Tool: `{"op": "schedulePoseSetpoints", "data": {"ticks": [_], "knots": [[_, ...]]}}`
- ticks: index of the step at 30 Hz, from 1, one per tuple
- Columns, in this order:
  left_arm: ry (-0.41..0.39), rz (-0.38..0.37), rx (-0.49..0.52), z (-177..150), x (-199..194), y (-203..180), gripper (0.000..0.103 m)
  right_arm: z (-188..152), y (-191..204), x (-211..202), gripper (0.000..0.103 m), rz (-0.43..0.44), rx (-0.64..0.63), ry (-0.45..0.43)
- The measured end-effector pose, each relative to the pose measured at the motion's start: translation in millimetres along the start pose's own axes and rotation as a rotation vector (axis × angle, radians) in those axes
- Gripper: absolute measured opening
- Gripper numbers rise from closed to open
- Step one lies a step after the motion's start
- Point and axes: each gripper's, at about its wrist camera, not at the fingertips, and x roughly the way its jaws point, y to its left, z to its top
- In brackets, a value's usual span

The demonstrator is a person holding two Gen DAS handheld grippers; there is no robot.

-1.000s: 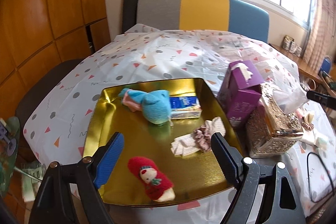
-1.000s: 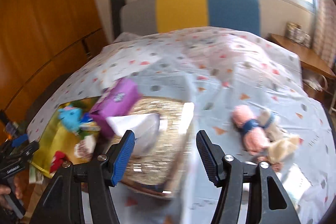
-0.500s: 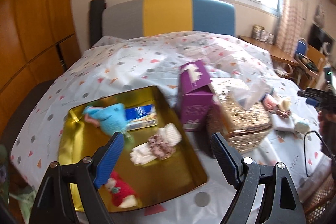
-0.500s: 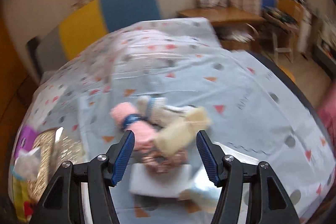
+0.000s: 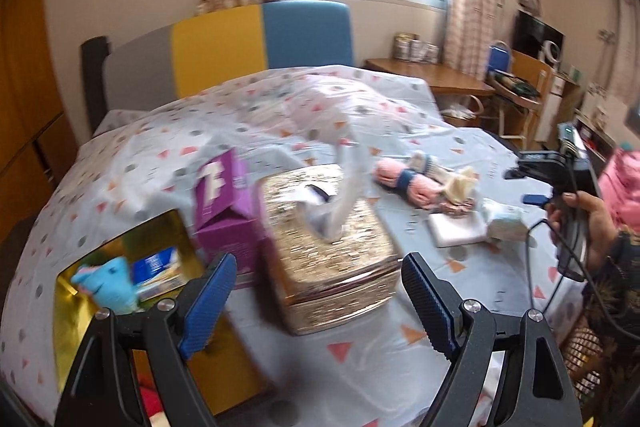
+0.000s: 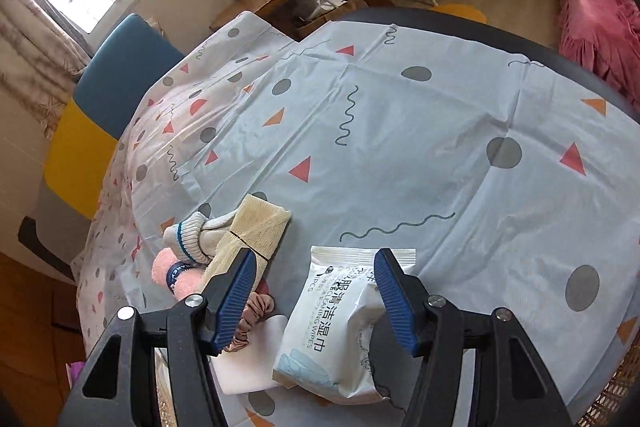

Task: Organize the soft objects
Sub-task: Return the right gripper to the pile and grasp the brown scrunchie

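My right gripper [image 6: 314, 291] is open and hovers over a white wet-wipes pack [image 6: 336, 331] on the patterned tablecloth. Left of it lie a cream cloth [image 6: 256, 235], a grey sock [image 6: 192, 235], a pink fluffy sock [image 6: 176, 273] and a mauve scrunchie [image 6: 252, 319]. My left gripper [image 5: 320, 299] is open and empty above a gold tissue box [image 5: 328, 251]. The gold tray [image 5: 80, 307] at the left holds a blue plush [image 5: 110, 285]. The sock pile shows in the left wrist view [image 5: 424, 183] too.
A purple box [image 5: 224, 211] stands between tray and tissue box. A white flat pad [image 5: 456, 229] lies by the wipes. A multicoloured chair back [image 5: 224, 47] is behind the table. The right hand-held gripper [image 5: 568, 179] is at the right edge.
The left gripper has swung right, from over the tray to over the tissue box. The right gripper has moved right and down, from the tissue box to over the wipes pack.
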Motion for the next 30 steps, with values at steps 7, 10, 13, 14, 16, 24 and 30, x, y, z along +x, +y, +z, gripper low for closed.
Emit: {"op": "schedulePoseSetpoints", "data": {"ticks": [7,10,13,14,16,24,30], "knots": [[0.034,-0.069,0.041,0,13,-30,0.085,-15,39,19,0.062,0.119,-0.169,0.127],[0.05,-0.082,0.047,-2,17,-34,0.085,-25,58,34,0.062,0.098,-0.263,0.179],[0.051,-0.092,0.05,-2,18,-34,0.085,-31,69,52,0.062,0.035,-0.337,0.206],[0.052,-0.096,0.051,-1,19,-35,0.085,-32,72,57,0.062,0.02,-0.358,0.21],[0.055,-0.102,0.054,-1,19,-36,0.085,-35,80,65,0.062,-0.013,-0.42,0.199],[0.046,-0.117,0.05,13,20,-37,0.085,-64,100,65,0.008,0.035,-0.622,0.296],[0.041,-0.131,0.027,37,27,-39,0.085,-43,91,18,0.008,0.24,-0.505,0.184]]}}
